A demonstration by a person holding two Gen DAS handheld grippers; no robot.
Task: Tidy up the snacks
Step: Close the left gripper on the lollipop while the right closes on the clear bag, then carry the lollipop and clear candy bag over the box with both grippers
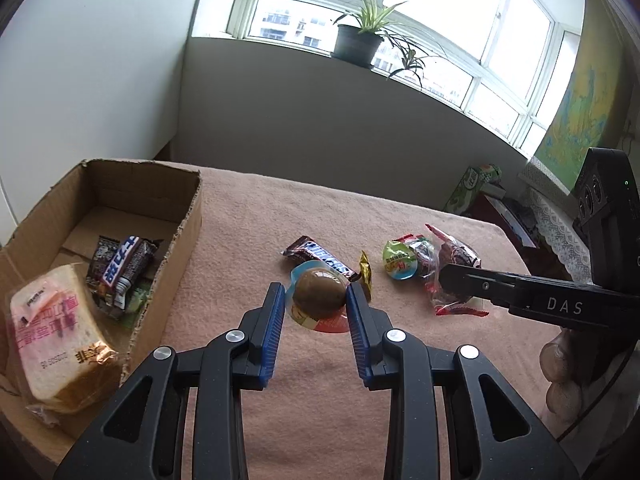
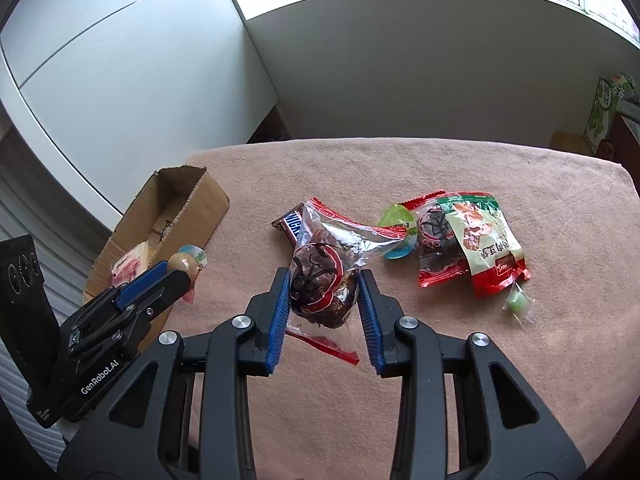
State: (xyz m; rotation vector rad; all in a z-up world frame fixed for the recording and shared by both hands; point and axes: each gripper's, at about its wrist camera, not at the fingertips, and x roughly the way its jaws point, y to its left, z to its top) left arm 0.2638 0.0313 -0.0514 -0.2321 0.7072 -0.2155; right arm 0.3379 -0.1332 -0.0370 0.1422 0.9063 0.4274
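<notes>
Both claws clamped on snacks above the desk

Left claw (image 1: 316, 300) pinches a brown egg pack (image 1: 319, 295), lifted near the box (image 1: 176, 240); right claw (image 2: 323, 296) grips a dark cake bag (image 2: 324, 284). On the pink-clothed desk (image 2: 440, 360) lie a Snickers (image 1: 324, 258), a jelly cup (image 1: 399, 266) and more packets (image 2: 472, 244). Bread (image 1: 60, 344) sits in the box. A potted plant (image 1: 360, 36) stands by the window.

The surface (image 2: 440, 360) is covered with a pink cloth. An open cardboard box (image 1: 188, 240) stands at its 9 o'clock edge. Lying on it from centre towards 3 o'clock: a Snickers bar (image 1: 320, 258), a green-lidded jelly cup (image 1: 400, 266), two overlapping red-and-green packets (image 2: 472, 248) and a small green sweet (image 2: 517, 303).
</notes>
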